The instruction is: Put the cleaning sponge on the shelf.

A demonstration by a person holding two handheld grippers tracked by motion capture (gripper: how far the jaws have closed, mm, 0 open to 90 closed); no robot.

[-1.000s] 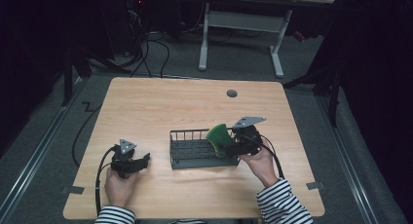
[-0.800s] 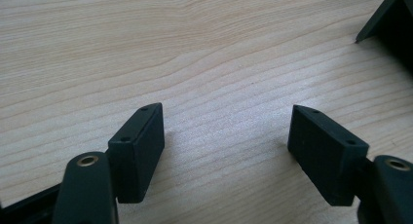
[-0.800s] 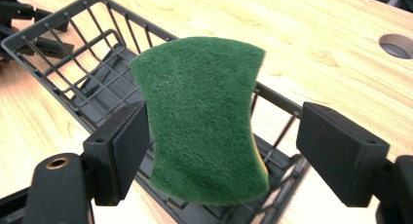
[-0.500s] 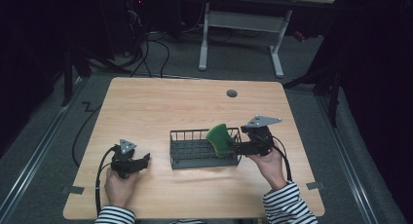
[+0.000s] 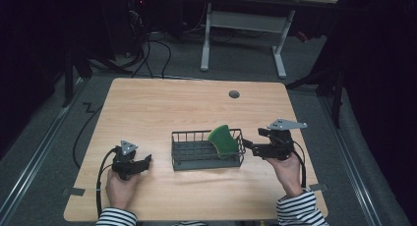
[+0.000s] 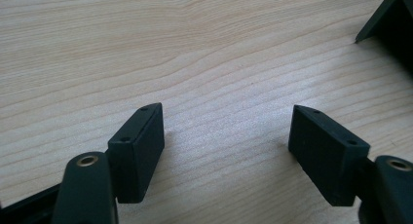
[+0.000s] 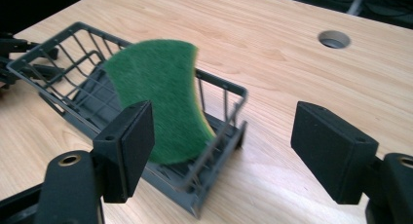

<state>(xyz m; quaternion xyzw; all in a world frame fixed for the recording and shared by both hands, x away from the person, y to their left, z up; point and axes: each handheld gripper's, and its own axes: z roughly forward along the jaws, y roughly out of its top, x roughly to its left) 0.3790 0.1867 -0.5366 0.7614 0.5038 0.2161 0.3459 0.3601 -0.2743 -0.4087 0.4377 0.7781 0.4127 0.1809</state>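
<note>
Hovering level beside the wire basket [image 5: 206, 150], the right gripper [image 5: 250, 146] gapes empty, jaws just narrowing slightly.

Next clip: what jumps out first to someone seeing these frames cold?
The green sponge stands on edge in the right end of the dark wire basket, mid-table near the front. Just right of it, the right gripper points at the basket, jaws open and holding nothing. The left gripper rests open on the wooden table.

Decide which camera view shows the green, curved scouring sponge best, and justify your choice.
The right gripper view: the green, curved scouring sponge appears large and close, leaning upright inside the dark wire basket, its yellow edge visible. The high view shows the sponge small. The left gripper view shows bare table.
</note>
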